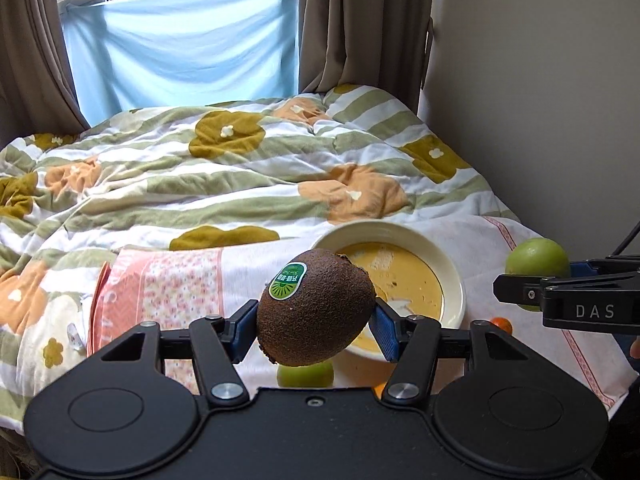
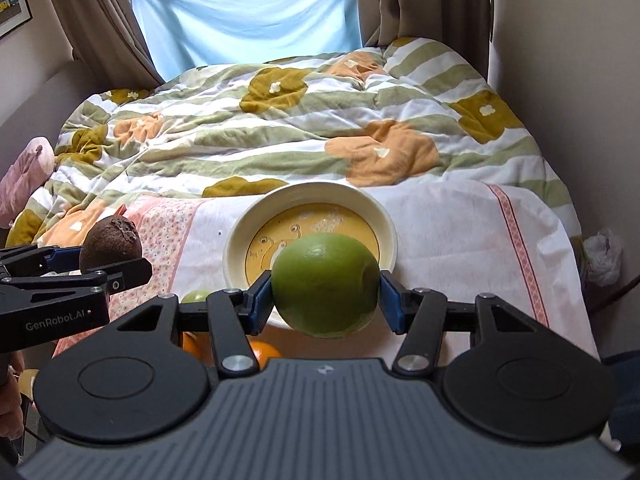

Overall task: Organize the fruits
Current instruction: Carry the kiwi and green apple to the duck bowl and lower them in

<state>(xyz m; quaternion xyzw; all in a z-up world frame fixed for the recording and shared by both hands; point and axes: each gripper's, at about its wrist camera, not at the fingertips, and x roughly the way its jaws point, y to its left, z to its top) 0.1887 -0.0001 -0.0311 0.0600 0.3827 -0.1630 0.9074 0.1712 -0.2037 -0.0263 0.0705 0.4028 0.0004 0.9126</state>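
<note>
Bedroom, floral duvet on bed; white cloth (image 2: 460, 232) at its near edge carries one empty bowl (image 2: 240, 240). Left gripper (image 1: 316, 320) clamps one kiwi (image 1: 320, 312), right gripper (image 2: 325, 292) one green apple-like fruit (image 2: 326, 284), both above the bowl's near rim. Kiwi probably soft, bruisable; green fruit firm, slick: grip across middles. On cloth: one small green fruit (image 1: 306, 374), at least two oranges (image 2: 262, 352).

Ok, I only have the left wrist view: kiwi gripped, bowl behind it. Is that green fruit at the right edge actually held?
Observer: Yes. The right gripper is shut on the green fruit, blue pads on both sides.
Operator: Any dent or stem end on it?
Observer: A round hollow faces its right pad.
Operator: Anything in the bowl?
Observer: The bowl holds no fruit; a cartoon print shows on its yellow bottom.
Operator: Other fruit loose?
Observer: Two oranges lie under the right gripper.
</note>
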